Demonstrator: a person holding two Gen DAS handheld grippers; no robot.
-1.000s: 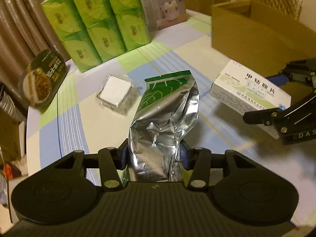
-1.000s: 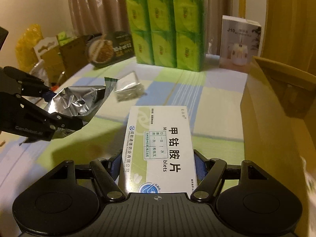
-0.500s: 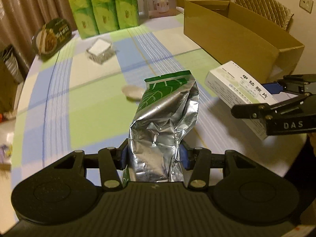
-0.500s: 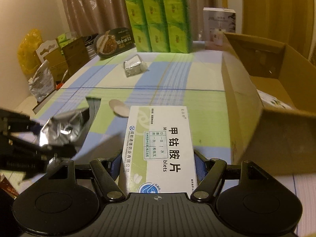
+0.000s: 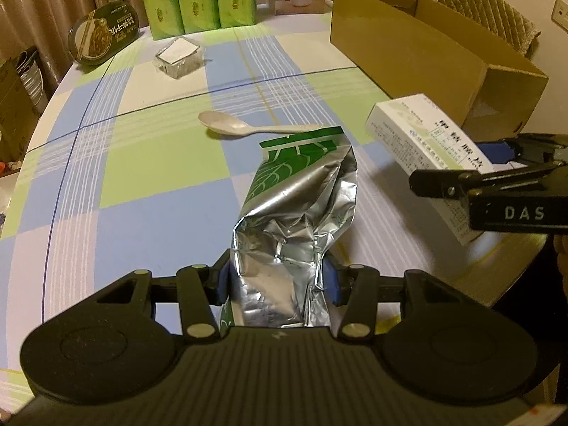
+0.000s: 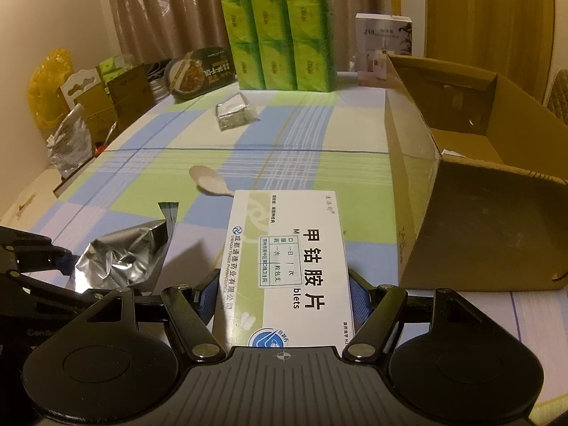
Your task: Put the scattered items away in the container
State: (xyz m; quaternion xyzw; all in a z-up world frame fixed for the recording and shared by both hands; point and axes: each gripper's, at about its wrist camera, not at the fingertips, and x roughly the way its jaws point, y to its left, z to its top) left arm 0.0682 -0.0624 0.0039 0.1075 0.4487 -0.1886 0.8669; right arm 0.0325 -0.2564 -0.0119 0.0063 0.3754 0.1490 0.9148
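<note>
My left gripper point(image 5: 278, 280) is shut on a crumpled silver and green foil pouch point(image 5: 301, 213), held above the checked tablecloth. My right gripper point(image 6: 282, 293) is shut on a white medicine box point(image 6: 285, 259); the left wrist view shows that box point(image 5: 422, 138) at the right. An open cardboard box point(image 6: 458, 177) stands on the table's right side, ahead of the medicine box. A pale spoon point(image 5: 248, 126) lies flat mid-table. A small clear-wrapped white packet point(image 5: 179, 55) sits farther back.
Stacked green tissue packs point(image 6: 280, 35), a white humidifier carton point(image 6: 383, 46) and a dark oval noodle bowl point(image 5: 103, 35) line the far edge. Boxes and bags point(image 6: 88, 106) stand off the table's left side. A padded chair point(image 5: 486, 10) is behind the cardboard box.
Both grippers have drawn back and up from the table's far side with their items. The spoon and the open cardboard box have come into fuller view.
</note>
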